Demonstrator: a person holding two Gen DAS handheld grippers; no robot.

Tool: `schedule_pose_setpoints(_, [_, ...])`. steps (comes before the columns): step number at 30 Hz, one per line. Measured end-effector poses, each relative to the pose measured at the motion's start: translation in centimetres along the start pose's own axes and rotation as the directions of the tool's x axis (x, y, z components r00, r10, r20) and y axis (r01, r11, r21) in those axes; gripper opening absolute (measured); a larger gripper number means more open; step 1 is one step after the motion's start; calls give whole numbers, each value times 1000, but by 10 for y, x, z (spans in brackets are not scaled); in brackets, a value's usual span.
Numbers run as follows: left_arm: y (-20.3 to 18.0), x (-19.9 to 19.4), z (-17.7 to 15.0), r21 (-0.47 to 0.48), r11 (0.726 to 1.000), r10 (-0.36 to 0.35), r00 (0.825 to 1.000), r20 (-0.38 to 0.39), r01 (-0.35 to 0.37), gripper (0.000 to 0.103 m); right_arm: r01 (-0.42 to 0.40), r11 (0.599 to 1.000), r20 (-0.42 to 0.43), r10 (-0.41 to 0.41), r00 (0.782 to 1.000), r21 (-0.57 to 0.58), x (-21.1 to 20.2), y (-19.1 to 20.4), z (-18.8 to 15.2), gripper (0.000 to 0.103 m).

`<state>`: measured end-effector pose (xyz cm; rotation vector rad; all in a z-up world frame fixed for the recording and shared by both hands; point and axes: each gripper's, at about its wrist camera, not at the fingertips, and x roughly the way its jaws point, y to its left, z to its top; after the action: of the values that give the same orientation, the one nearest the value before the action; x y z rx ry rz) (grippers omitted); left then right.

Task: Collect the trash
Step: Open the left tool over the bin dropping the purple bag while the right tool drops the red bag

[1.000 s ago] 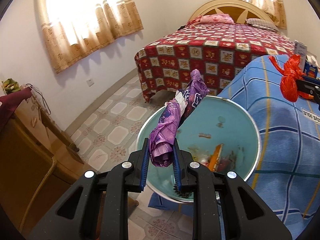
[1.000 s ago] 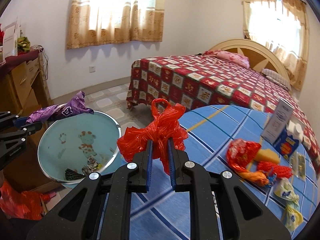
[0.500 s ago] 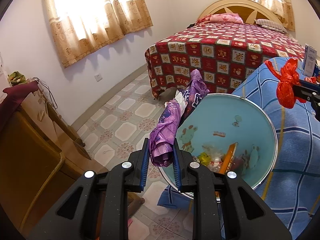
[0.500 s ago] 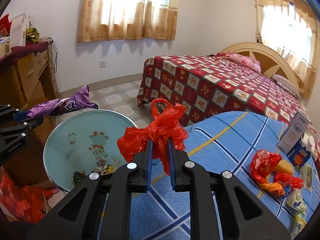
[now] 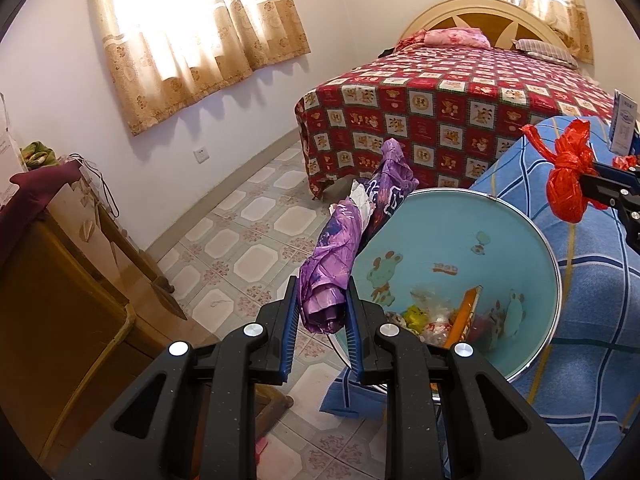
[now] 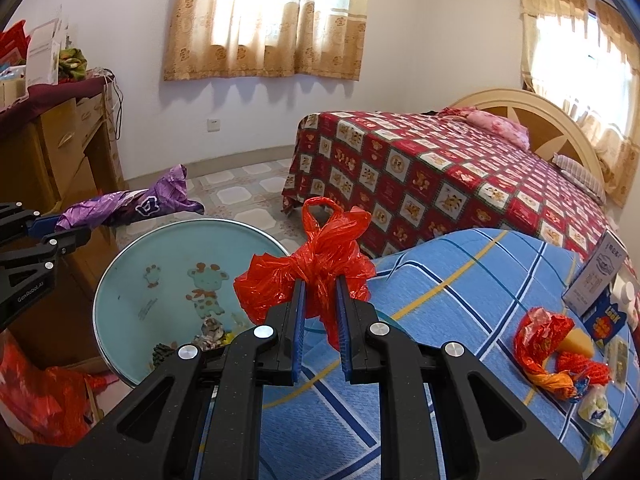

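The left gripper (image 5: 321, 316) has its blue-padded jaws pinched on the lower end of a crumpled purple plastic wrapper (image 5: 352, 236), which rises toward 12 o'clock and leans across the near rim of the light-blue waste bin (image 5: 520, 240). The bin's mouth fills the 3 o'clock side of the left wrist view; food wrappers and an orange packet (image 5: 466, 312) lie at its bottom. The right gripper (image 6: 320, 312) is closed on a knotted red plastic bag (image 6: 316, 264), held in the air with its loop handle pointing to 12 o'clock, just beside the bin's rim (image 6: 192, 222) at 9 o'clock and over the edge of the blue checked cloth (image 6: 460, 280). At 4 o'clock on that cloth lie more scraps: a red-orange wrapper (image 6: 538, 340), a yellow wedge (image 6: 578, 344), a blue packet (image 6: 604, 322) and a white carton (image 6: 600, 268). Beyond, at 1 o'clock, stands a bed with a red patterned cover (image 6: 440, 168); a wooden dresser (image 6: 48, 152) stands at 9 o'clock.
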<state>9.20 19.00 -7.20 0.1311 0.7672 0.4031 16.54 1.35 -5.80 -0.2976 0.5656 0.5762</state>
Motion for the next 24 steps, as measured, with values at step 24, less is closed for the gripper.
schedule_pose_setpoints(24, [0, 2, -1, 5, 1000, -2, 1000, -8, 2, 21, -21, 999, -8, 21, 1000, -31, 6, 15, 1, 15])
